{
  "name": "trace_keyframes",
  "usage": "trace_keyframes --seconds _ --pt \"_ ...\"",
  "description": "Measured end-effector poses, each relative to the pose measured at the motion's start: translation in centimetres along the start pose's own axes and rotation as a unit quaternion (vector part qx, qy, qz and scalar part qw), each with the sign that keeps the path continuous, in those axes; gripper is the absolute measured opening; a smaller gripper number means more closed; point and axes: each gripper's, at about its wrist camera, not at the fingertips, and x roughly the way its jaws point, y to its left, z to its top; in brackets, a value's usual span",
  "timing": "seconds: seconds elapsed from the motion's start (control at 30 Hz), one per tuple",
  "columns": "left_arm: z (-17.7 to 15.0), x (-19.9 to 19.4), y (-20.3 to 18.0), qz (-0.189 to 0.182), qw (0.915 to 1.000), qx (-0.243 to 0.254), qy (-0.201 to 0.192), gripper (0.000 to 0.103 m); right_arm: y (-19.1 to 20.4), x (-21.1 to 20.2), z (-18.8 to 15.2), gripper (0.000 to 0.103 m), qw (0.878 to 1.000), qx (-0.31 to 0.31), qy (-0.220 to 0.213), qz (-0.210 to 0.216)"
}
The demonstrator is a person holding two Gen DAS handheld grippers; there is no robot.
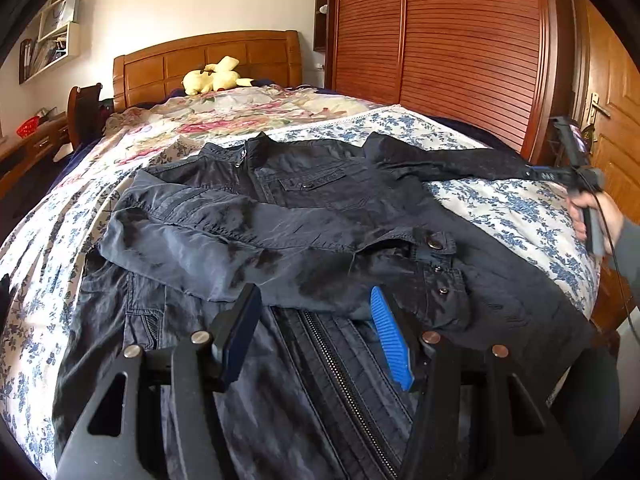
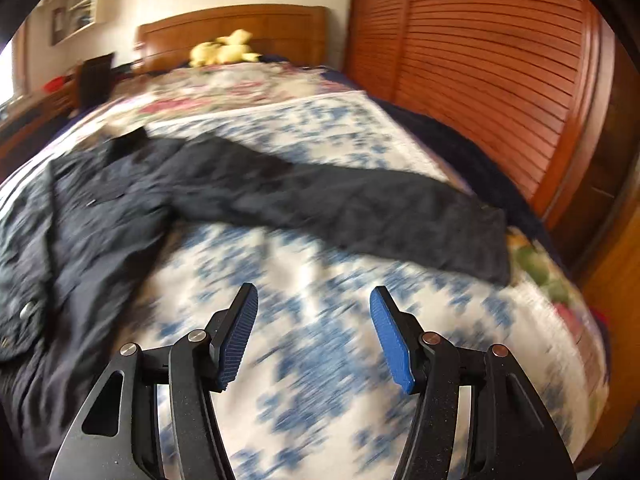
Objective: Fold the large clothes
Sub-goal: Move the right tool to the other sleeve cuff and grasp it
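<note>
A dark navy jacket (image 1: pixel 304 216) lies front-up on the bed, collar toward the headboard. Its left sleeve (image 1: pixel 224 256) is folded across the chest. Its right sleeve (image 2: pixel 360 200) stretches out flat toward the wardrobe side. My left gripper (image 1: pixel 314 300) is open and empty, just above the jacket's zipper (image 1: pixel 336 364) near the hem. My right gripper (image 2: pixel 314 300) is open and empty over the bedspread, short of the outstretched sleeve; it also shows in the left wrist view (image 1: pixel 576 168), held in a hand at the bed's right edge. The right wrist view is blurred by motion.
The bed has a blue-flowered white bedspread (image 2: pixel 320 360) and a pink-flowered quilt (image 1: pixel 224 116) further up. A yellow plush toy (image 1: pixel 216 76) sits by the wooden headboard (image 1: pixel 208 60). A slatted wooden wardrobe (image 1: pixel 460 48) stands close on the right. A desk and chair (image 1: pixel 84 112) stand left.
</note>
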Motion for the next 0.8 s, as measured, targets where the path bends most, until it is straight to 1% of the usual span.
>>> trace_keyframes --seconds 0.23,0.33,0.4,0.6,0.73,0.8 --pt "0.1 0.1 0.5 -0.003 1.0 -0.002 0.007 0.056 -5.3 2.1 3.8 0.06 0.997 0.048 0.003 -0.052" --pt "0.1 0.2 0.7 -0.004 0.9999 -0.006 0.008 0.056 -7.2 3.1 4.8 0.06 0.996 0.057 0.009 -0.074" --pt "0.1 0.2 0.7 -0.006 0.9999 -0.006 0.008 0.056 -8.3 3.9 5.3 0.06 0.994 0.063 0.017 -0.082" --pt "0.3 0.4 0.7 -0.012 0.9999 -0.006 0.01 0.056 -10.2 5.2 5.3 0.061 0.991 0.071 0.035 -0.107" --pt "0.4 0.7 0.6 -0.015 0.9998 -0.007 0.013 0.056 -11.9 6.3 4.4 0.072 0.987 0.086 0.064 -0.117" --pt "0.5 0.9 0.6 -0.017 0.9997 -0.007 0.014 0.056 -12.6 7.2 3.7 0.072 0.985 0.1 0.086 -0.114"
